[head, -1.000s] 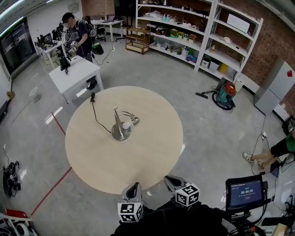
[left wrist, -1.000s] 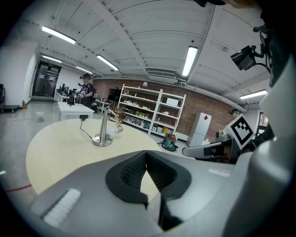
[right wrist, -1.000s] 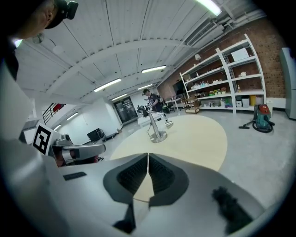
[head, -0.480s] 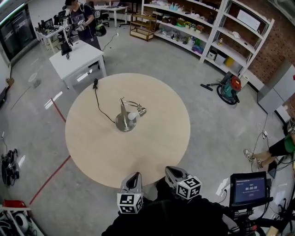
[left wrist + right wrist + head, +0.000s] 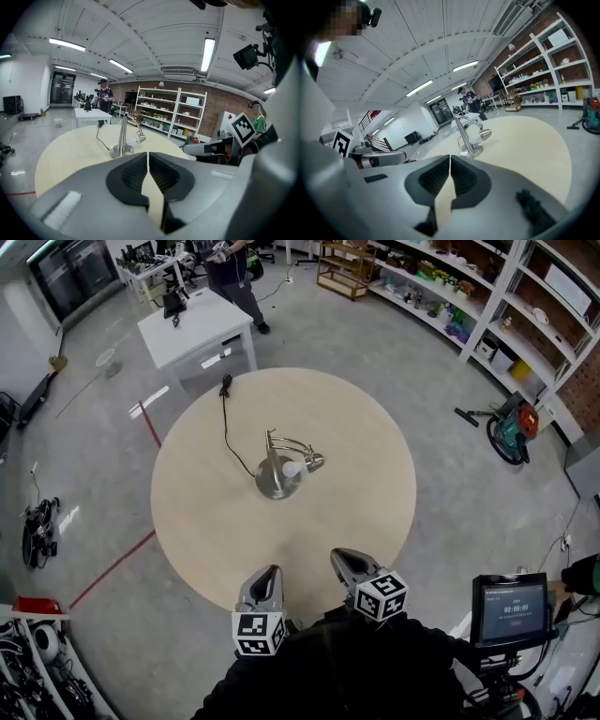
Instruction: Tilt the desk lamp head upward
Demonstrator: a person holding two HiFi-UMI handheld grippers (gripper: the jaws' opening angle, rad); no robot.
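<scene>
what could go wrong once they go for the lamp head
The desk lamp stands on a small round base, so pushing its head up may tip or slide it. The left gripper and right gripper both have jaws shut; a nudge could slip off. The cord trails across the table and may snag.

A silver desk lamp (image 5: 276,478) stands upright near the middle of the round counter (image 5: 361,521), its head (image 5: 314,463) drooping low on a curved arm.

Bare tabletop (image 5: 206,526) before lamp (image 5: 276,480) (cord (image 5: 225,423) behind)
</scene>
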